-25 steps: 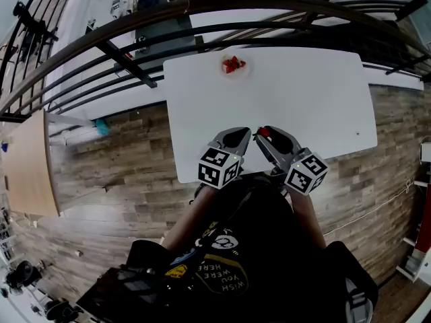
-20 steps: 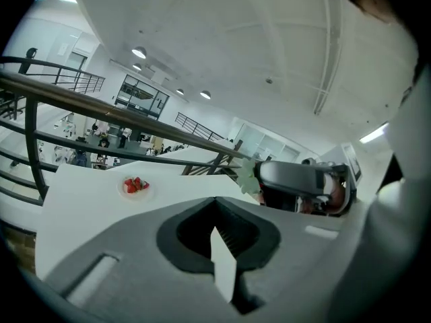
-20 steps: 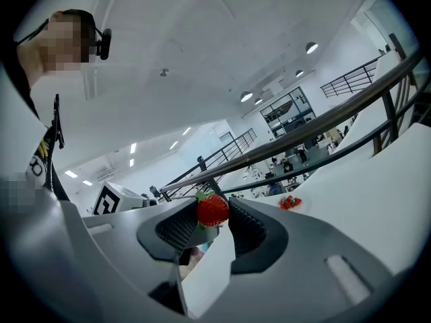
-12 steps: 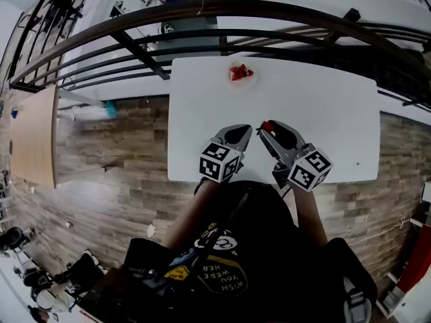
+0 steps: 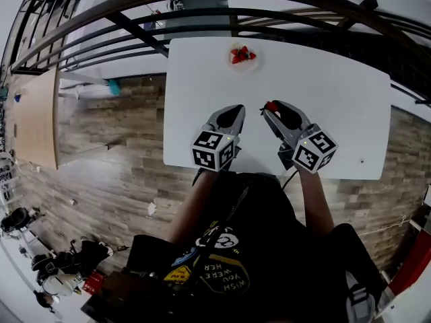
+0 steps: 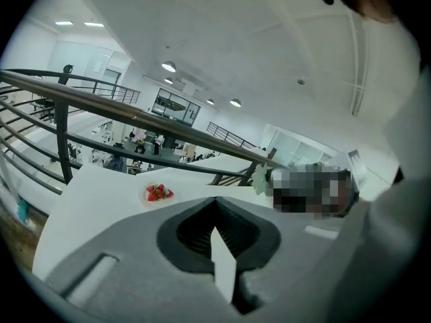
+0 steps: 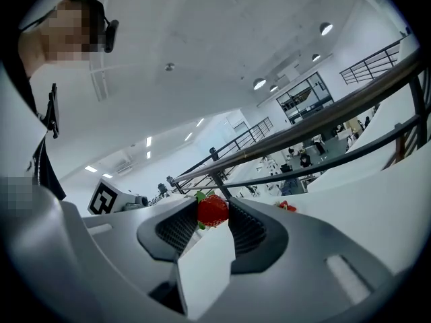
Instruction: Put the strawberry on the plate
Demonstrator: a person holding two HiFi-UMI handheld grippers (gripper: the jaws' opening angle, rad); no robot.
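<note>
Strawberry [image 7: 213, 210] is clamped in right hand-held gripper [image 5: 272, 106]; left hand-held gripper [image 6: 215, 201] is clenched empty. Release should be made low over plate [image 5: 254, 59].

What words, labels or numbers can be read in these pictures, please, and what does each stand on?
"WISH YOU WERE HER", upside down, last letter unclear: yellow print on the person's black shirt.
Small yellow patch beside it: too small to read.
Black-and-white squares on the left marker cube and the right marker cube: patterns only, no letters.
</note>
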